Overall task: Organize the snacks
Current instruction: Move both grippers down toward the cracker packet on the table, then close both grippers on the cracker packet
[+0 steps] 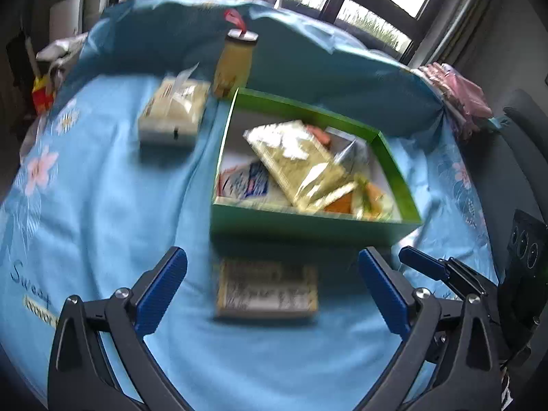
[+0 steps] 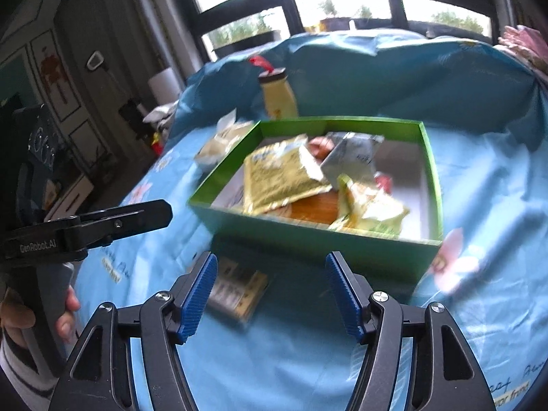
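both claws gape empty: left claw (image 1: 272,286), right claw (image 2: 270,294); "genrobot.ai" on left claw's arm.

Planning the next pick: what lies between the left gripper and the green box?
A flat snack packet on the blue cloth, between left gripper and green box, per the left wrist view.

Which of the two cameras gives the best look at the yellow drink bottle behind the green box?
The left wrist view: the yellow bottle stands whole there, from cap to base, beside the green box. In the right wrist view the bottle is smaller, and the box's far wall hides its base.
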`<state>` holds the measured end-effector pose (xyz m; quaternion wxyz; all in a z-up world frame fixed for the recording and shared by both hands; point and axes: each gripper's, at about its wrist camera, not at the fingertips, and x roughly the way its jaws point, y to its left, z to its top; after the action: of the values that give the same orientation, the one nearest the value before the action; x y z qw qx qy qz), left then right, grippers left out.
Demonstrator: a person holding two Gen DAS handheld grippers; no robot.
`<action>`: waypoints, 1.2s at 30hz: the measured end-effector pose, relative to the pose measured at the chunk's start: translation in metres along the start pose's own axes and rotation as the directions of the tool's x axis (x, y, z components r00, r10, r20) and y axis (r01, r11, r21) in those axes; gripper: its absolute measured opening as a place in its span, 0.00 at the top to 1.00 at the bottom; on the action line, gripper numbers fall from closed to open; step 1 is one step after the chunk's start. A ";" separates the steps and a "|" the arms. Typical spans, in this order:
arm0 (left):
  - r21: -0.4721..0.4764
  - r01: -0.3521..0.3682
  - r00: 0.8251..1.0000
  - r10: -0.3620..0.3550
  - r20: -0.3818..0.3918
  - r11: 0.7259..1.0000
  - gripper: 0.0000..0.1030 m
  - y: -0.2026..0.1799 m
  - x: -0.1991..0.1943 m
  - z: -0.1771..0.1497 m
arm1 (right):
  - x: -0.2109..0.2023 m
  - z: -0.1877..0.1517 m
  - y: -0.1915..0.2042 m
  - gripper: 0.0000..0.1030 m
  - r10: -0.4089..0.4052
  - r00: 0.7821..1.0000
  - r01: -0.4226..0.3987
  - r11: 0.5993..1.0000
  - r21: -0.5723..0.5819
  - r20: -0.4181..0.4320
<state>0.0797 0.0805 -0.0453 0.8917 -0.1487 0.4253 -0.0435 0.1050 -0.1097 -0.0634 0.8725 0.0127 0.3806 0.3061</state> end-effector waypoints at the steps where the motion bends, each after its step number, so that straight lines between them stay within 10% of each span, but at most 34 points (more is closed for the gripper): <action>1: -0.010 -0.006 1.000 0.006 -0.014 1.000 0.02 0.004 0.003 -0.004 | 0.004 -0.003 0.003 0.36 0.007 1.000 -0.007 1.000 -0.008 -0.021; 19: -0.153 0.050 0.985 -0.074 -0.156 0.987 0.05 0.038 0.052 -0.034 | 0.062 -0.038 0.020 0.36 0.028 0.983 -0.040 0.997 -0.067 -0.179; 36: -0.091 0.003 0.986 -0.018 -0.168 0.996 0.38 0.031 0.060 -0.039 | 0.081 -0.034 0.037 0.52 -0.010 0.984 -0.020 0.986 -0.165 -0.180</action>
<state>0.0861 0.0894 -0.1224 0.8445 -0.1870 0.5001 -0.0414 0.1053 -0.0432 -0.1312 0.8318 -0.0870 0.4311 0.3388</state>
